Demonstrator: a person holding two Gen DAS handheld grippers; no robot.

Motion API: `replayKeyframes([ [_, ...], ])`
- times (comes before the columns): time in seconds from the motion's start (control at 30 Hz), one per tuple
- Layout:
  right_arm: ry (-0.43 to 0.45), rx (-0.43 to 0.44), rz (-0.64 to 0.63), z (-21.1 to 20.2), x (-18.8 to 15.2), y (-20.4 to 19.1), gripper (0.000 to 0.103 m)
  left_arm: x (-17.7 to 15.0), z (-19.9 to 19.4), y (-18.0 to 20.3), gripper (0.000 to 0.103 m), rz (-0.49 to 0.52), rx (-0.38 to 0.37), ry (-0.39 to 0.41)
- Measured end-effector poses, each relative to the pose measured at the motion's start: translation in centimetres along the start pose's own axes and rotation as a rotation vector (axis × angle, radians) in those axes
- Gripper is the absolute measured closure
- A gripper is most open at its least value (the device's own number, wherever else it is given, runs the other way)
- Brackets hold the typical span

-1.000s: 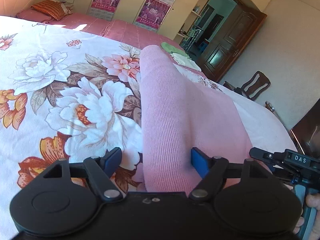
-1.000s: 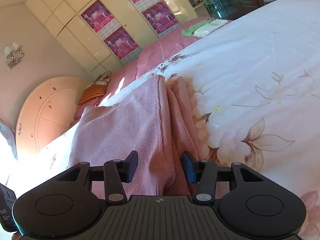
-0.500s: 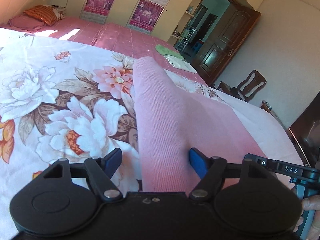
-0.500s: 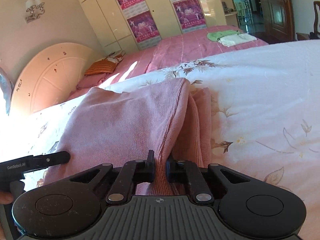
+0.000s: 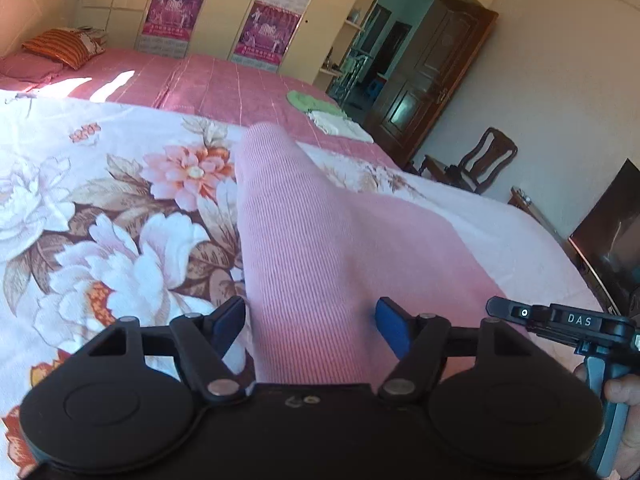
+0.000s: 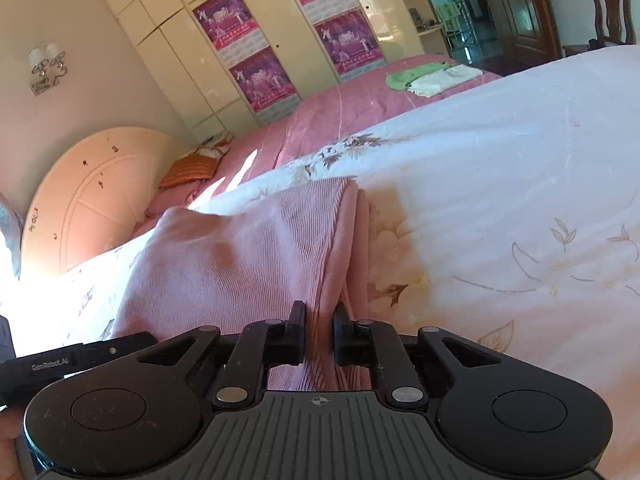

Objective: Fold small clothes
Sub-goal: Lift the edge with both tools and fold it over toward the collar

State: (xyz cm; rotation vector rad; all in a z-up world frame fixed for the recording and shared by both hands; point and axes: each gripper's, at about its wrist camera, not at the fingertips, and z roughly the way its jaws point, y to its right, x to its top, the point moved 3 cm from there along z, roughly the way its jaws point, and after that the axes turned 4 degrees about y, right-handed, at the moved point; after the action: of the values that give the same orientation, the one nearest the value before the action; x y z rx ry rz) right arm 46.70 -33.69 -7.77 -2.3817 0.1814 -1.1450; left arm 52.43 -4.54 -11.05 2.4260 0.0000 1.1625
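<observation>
Right hand-held gripper (image 6: 319, 336) just pinched the pink top (image 6: 248, 256); left hand-held gripper (image 5: 310, 330) straddles it wide, probably not gripping. Clamp left first, then lift evenly.

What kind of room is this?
A bedroom, most likely: a wide bed under a floral quilt, a rounded headboard with pillows, and tall wardrobes along the wall.

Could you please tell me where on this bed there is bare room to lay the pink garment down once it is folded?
Widest bare patch: the floral quilt right of the pink garment. The flowered stretch on its other side is bare too. The pink bedspread is open between the orange pillow and the green and white cloths. It is crowded only around both grippers.
</observation>
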Motion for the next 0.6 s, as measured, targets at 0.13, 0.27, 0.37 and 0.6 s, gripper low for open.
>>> replayKeyframes([
  [0.13, 0.062, -0.049, -0.03, 0.7, 1.7, -0.1, 0.092, 2.0, 1.0, -1.4, 0.028, -0.031, 0.032, 0.017],
  [0.27, 0.077, -0.029, -0.123, 2.5, 3.2, -1.3, 0.092, 3.9, 3.4, -1.8, 0.024, -0.027, 0.045, 0.007],
  [0.37, -0.002, -0.08, -0.225, 5.7, 3.3, -2.0, 0.092, 3.8, 5.9, -2.1, 0.015, -0.024, 0.065, -0.056],
  [0.6, -0.045, -0.122, -0.186, 7.0, 2.9, -0.2, 0.093, 3.9, 5.0, -1.4, 0.02, 0.022, 0.077, -0.066],
])
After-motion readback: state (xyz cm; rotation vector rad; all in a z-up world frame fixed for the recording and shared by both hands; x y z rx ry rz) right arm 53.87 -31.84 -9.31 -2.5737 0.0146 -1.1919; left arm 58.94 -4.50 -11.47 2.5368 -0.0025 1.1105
